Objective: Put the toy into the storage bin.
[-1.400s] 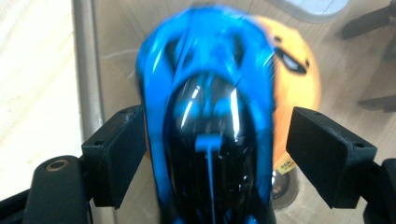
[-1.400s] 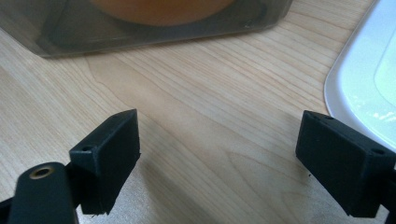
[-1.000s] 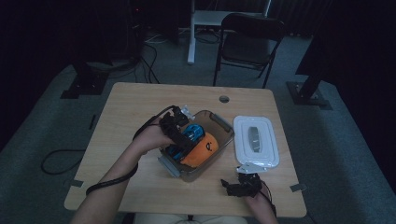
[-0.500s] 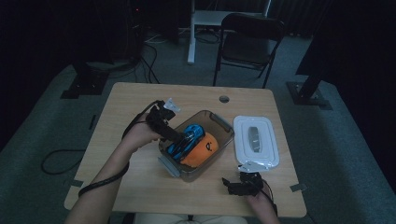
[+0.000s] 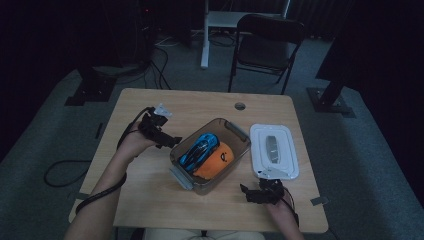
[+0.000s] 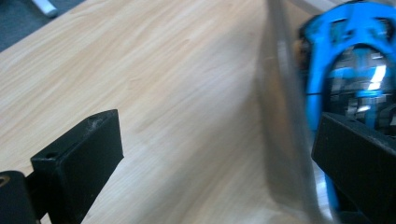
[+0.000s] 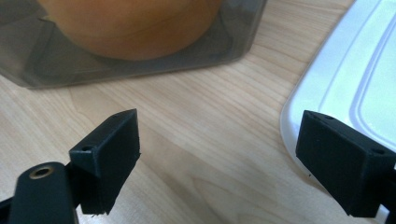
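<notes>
Left gripper has backed out of the bin, jaws wide and empty.
It was over the blue toy car a second ago; now it sits just beside the bin's left wall. Clear plastic bin mid-desk, holding the car and an orange ball-like thing — shape is hard to call in the dim light. Right gripper unmoved near the front edge, jaws open and empty, beside the white lid.

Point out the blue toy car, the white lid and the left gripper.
blue toy car [image 5: 199,148], high view, on its roof.
white lid [image 5: 286,156], high view, on its flat right side.
left gripper [image 5: 172,142], high view, between its fingertips.
</notes>
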Motion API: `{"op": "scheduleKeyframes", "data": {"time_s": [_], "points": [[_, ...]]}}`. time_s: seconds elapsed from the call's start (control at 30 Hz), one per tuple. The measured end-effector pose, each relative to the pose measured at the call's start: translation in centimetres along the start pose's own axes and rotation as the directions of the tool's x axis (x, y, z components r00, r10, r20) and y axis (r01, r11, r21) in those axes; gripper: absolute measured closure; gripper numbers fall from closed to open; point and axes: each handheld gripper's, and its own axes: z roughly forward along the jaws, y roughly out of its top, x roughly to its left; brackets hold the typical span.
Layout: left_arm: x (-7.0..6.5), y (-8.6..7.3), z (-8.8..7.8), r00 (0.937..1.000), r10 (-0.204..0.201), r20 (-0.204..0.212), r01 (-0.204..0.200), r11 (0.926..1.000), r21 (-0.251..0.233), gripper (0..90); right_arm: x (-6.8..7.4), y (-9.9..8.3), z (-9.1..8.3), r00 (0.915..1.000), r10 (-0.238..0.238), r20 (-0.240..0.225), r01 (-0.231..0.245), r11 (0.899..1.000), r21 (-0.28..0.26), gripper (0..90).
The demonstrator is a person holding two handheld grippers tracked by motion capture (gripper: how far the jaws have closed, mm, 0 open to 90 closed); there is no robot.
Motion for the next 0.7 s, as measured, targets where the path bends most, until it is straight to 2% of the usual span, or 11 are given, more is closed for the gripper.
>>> {"op": "scheduleKeyframes", "data": {"time_s": [0.07, 0.1, 0.3, 0.47, 0.7], "points": [[0.5, -0.3, 0.1, 0.9999, -0.008, -0.011, 0.008, 1.0000, -0.005, 2.6, -0.1, 0.1, 0.1, 1.0000, 0.001, 0.005, -0.001, 1.000, 0.002, 13.3], [1.3, -0.9, 0.4, 0.9994, -0.030, -0.015, 0.030, 0.9995, -0.010, 2.7, -0.2, 0.2, 0.2, 1.0000, 0.002, 0.007, -0.003, 1.000, 0.002, 13.3], [2.8, -2.6, 2.5, 0.9977, -0.068, -0.006, 0.068, 0.9976, -0.009, 2.7, -0.3, 0.7, 0.6, 1.0000, 0.005, 0.007, -0.005, 1.000, -0.002, 13.3], [2.8, -3.6, 4.5, 0.9967, -0.081, -0.002, 0.081, 0.9965, -0.019, 2.7, -0.1, 1.1, 1.0, 1.0000, 0.001, 0.005, -0.001, 1.000, -0.007, 13.3], [2.2, -4.2, 7.3, 0.9962, -0.086, 0.013, 0.086, 0.9962, 0.013, 2.7, 0.0, 1.9, 1.5, 1.0000, 0.006, 0.005, -0.006, 1.000, -0.012, 13.3]]}}
